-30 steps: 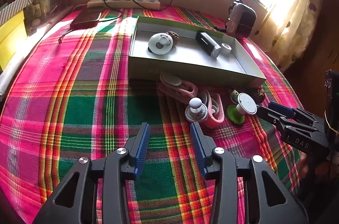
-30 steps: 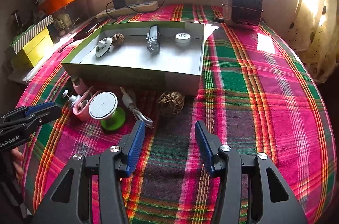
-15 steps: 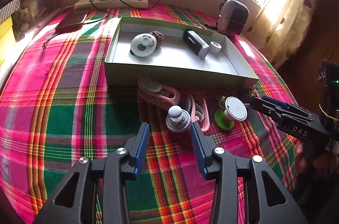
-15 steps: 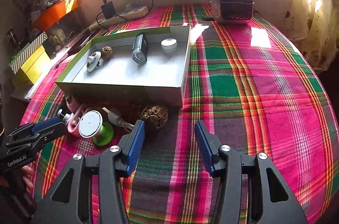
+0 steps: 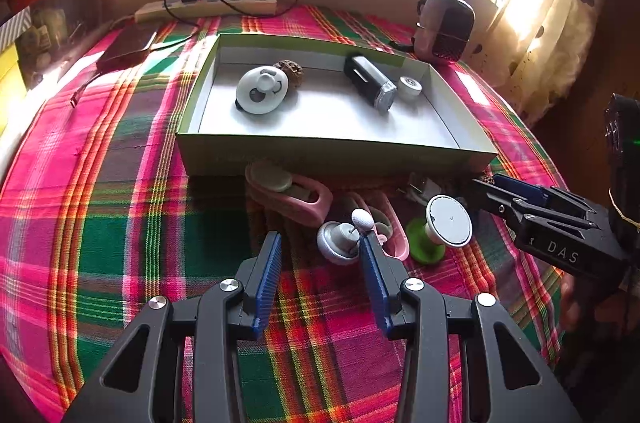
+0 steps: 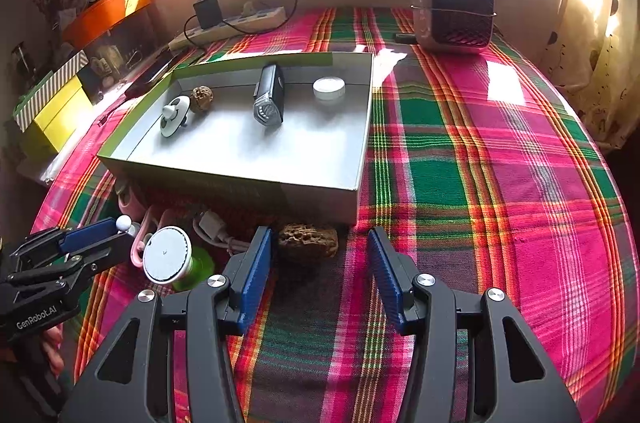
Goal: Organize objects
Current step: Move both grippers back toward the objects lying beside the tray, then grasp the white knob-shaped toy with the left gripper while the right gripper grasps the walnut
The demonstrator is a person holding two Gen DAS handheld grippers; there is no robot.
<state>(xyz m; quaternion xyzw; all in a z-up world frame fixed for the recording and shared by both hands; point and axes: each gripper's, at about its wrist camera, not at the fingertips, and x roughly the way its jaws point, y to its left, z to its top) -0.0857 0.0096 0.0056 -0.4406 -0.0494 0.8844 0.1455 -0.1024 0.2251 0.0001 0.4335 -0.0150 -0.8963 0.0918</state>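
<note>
Left gripper [image 5: 320, 243]: jaws wide apart, holding nothing, hovering over the plaid cloth [image 5: 120, 223]; a small grey knob [image 5: 340, 237] stands just inside its right finger. Right gripper [image 6: 318, 243]: jaws wide apart, empty, with a wrinkled brown walnut [image 6: 308, 241] lying on the cloth between the fingertips (contact cannot be told), just in front of the open box [image 6: 320, 197]. Inside the box: black torch [image 6: 270, 97], white disc [image 6: 329, 87], second walnut [image 6: 201, 98], white round piece [image 6: 175, 115]. Outside, near its front wall: pink holder [image 5: 292, 197], green-based spool [image 5: 440, 233].
</note>
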